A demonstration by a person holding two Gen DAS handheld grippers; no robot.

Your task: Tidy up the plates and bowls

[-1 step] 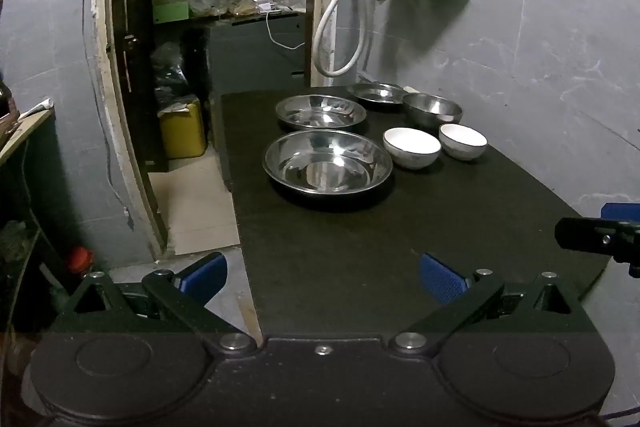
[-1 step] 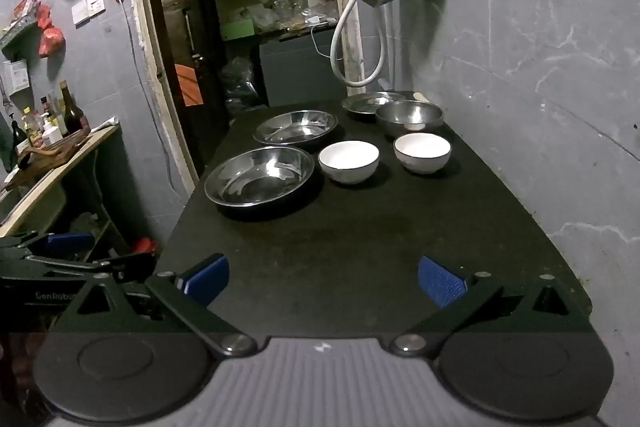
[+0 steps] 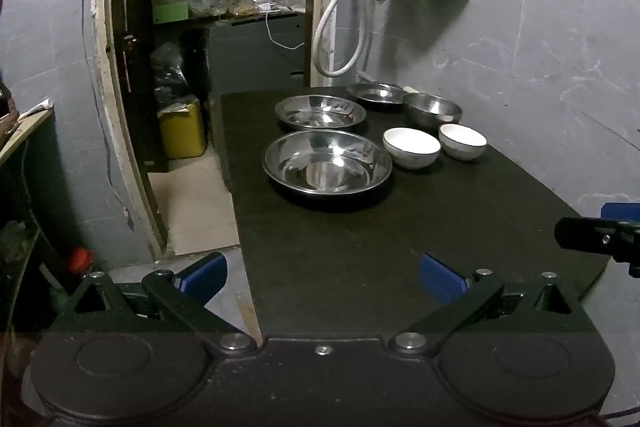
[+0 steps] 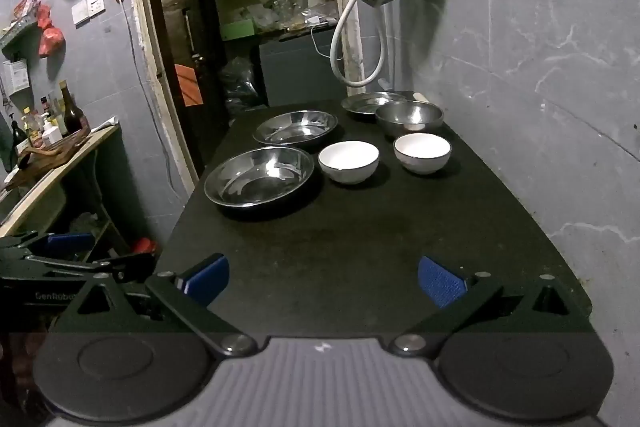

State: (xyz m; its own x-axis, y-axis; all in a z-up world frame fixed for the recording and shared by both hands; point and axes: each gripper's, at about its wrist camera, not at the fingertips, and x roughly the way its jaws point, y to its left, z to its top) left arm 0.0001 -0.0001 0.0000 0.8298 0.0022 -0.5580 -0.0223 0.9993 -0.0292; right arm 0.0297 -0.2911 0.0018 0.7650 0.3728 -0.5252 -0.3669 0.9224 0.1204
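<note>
toward the far end of the black table (image 4: pixel 360 251) sit three shiny steel plates (image 4: pixel 260 175), a steel bowl (image 4: pixel 410 117) and two white ceramic bowls (image 4: pixel 348 161): slick, stiff, the ceramic chippable; best pinched at rims. left gripper (image 3: pixel 322 277) and right gripper (image 4: pixel 322 279) gape wide, empty.

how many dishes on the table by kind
steel plates: 3 (nearest, middle, far)
steel bowl: 1
white bowls: 2 (left, right)
total: 6
</note>
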